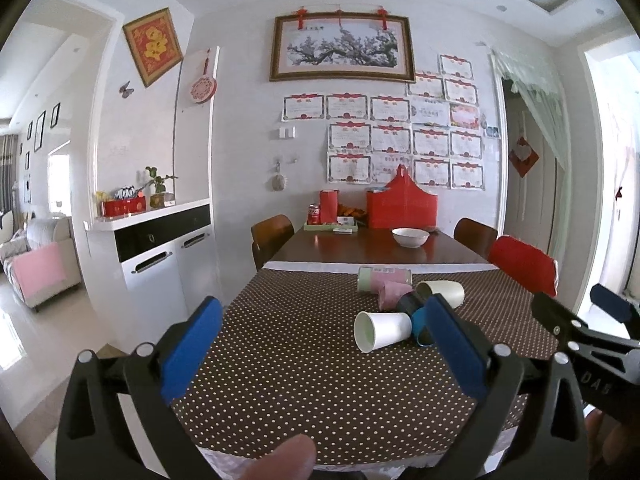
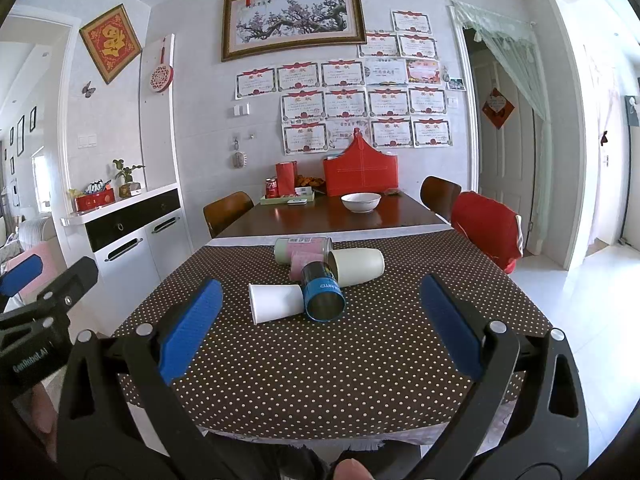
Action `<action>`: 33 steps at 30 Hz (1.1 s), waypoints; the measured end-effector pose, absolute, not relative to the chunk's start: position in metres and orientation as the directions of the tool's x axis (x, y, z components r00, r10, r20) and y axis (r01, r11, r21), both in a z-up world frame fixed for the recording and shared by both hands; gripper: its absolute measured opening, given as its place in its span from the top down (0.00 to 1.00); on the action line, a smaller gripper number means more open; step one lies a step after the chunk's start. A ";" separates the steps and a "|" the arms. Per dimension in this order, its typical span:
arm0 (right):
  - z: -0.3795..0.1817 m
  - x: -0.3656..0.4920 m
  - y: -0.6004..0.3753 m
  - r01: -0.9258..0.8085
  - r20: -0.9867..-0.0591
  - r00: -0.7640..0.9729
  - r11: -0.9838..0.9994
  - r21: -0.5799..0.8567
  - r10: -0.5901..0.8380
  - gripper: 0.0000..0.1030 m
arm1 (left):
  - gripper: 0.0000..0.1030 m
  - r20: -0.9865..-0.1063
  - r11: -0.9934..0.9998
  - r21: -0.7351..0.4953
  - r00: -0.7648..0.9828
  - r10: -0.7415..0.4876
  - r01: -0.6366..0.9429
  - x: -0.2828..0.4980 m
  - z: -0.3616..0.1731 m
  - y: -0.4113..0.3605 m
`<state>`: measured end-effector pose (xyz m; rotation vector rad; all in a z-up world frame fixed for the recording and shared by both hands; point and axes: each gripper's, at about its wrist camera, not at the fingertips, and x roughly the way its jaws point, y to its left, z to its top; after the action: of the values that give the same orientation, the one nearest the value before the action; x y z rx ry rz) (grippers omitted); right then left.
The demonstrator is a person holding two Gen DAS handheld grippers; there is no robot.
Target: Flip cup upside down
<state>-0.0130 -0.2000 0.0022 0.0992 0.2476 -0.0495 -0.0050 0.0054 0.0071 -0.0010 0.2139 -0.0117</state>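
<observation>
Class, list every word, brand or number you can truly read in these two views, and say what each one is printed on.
"GenRobot.AI": on the left gripper body, seen in the right wrist view.
"DA5", partly cut off: on the right gripper body, seen in the left wrist view.
Blue cup: white lettering, blurred and unreadable.
Red soda can: white script, too small to read.
Wall certificates: red headings, too small.
Framed painting: inscription unreadable.
</observation>
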 end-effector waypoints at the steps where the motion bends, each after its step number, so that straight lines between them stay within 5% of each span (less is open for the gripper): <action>1: 0.003 -0.013 -0.200 0.062 -0.247 0.968 0.994 0.091 -0.038 0.06 | 0.04 -0.211 1.000 -0.007 0.977 -0.012 0.011 -0.005 0.008 0.006; 33: -0.008 0.034 -0.210 0.052 -0.293 0.956 0.996 0.079 -0.027 0.06 | 0.04 -0.259 0.998 0.026 0.964 -0.056 0.065 0.046 -0.002 -0.010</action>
<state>0.0343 -0.2105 -0.0085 0.0863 0.2963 -0.0402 0.0459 -0.0102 -0.0021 0.0344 0.2611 -0.0612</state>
